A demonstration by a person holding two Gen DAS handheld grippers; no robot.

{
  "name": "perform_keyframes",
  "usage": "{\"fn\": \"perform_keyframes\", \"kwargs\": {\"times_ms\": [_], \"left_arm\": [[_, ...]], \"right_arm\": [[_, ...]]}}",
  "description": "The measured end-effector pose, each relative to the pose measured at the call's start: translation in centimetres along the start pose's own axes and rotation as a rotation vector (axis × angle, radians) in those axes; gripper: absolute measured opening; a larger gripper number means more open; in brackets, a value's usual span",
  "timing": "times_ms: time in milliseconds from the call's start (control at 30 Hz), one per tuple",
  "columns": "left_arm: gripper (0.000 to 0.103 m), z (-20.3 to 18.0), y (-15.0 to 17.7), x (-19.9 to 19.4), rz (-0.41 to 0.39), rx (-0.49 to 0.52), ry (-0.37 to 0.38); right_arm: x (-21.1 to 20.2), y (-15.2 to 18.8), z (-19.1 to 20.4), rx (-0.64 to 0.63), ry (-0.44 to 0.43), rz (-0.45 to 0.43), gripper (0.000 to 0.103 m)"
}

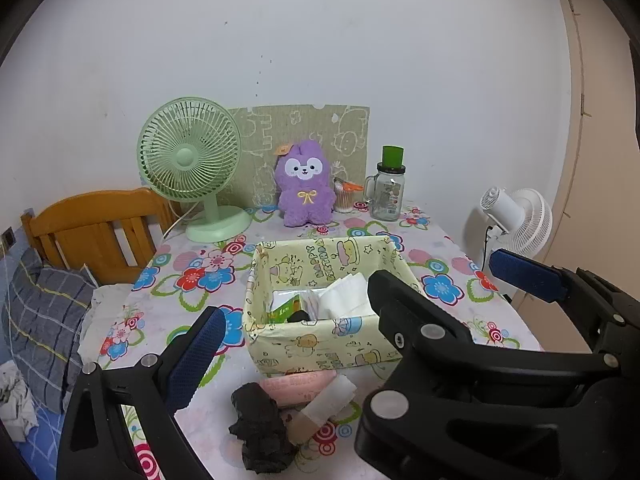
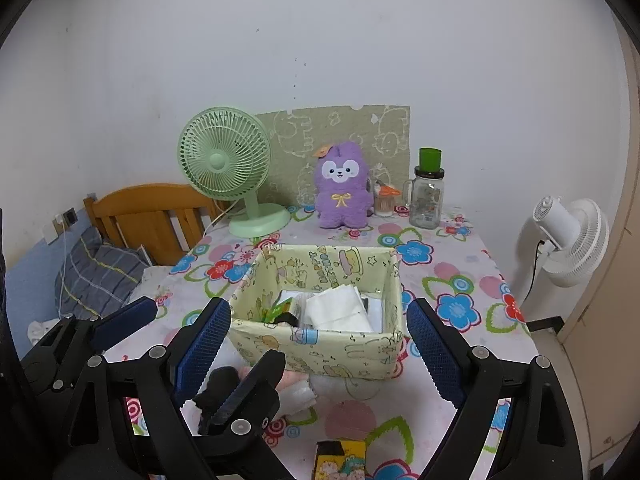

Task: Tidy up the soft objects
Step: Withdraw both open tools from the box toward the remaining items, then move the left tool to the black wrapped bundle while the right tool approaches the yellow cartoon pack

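Both hand-held grippers, left (image 1: pixel 292 320) and right (image 2: pixel 318 344), stand spread and empty. Black cloth (image 1: pixel 260 428), pink pack (image 1: pixel 296 386) and white pad (image 1: pixel 332 398) lie on the tabletop (image 1: pixel 180 276), near side of the box (image 1: pixel 320 344). Risk: the crowded grippers may collide or knock the light box

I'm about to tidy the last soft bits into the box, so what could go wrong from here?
The black cloth, pink roll and white pad lie bunched together, so one grasp may drag a neighbour. The right gripper crosses just in front of the left gripper, so they could collide. The box looks light and may slide if bumped.
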State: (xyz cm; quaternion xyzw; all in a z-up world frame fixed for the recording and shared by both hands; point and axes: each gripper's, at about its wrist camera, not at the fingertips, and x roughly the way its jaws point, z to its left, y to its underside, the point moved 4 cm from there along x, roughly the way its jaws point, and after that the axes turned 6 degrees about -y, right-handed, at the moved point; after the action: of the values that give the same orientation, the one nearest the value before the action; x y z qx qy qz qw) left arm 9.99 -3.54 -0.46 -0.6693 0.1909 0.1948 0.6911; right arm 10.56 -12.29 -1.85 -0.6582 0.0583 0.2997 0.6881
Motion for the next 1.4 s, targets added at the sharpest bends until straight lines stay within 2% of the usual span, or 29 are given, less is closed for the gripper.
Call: {"fn": "perform_keyframes", "kwargs": {"times_ms": [767, 1400], "left_arm": [[0.100, -0.9, 2.8, -3.5, -0.032, 0.006, -0.002], [0.100, -1.0, 5.6, -3.2, -0.033, 0.005, 0.006]], "right_arm": [[-3.3, 3.1, 0.7, -0.004, 0.004, -0.026, 0.092], [-2.5, 6.4, 0.6, 0.014, 0.011, 0.006, 0.092]]}}
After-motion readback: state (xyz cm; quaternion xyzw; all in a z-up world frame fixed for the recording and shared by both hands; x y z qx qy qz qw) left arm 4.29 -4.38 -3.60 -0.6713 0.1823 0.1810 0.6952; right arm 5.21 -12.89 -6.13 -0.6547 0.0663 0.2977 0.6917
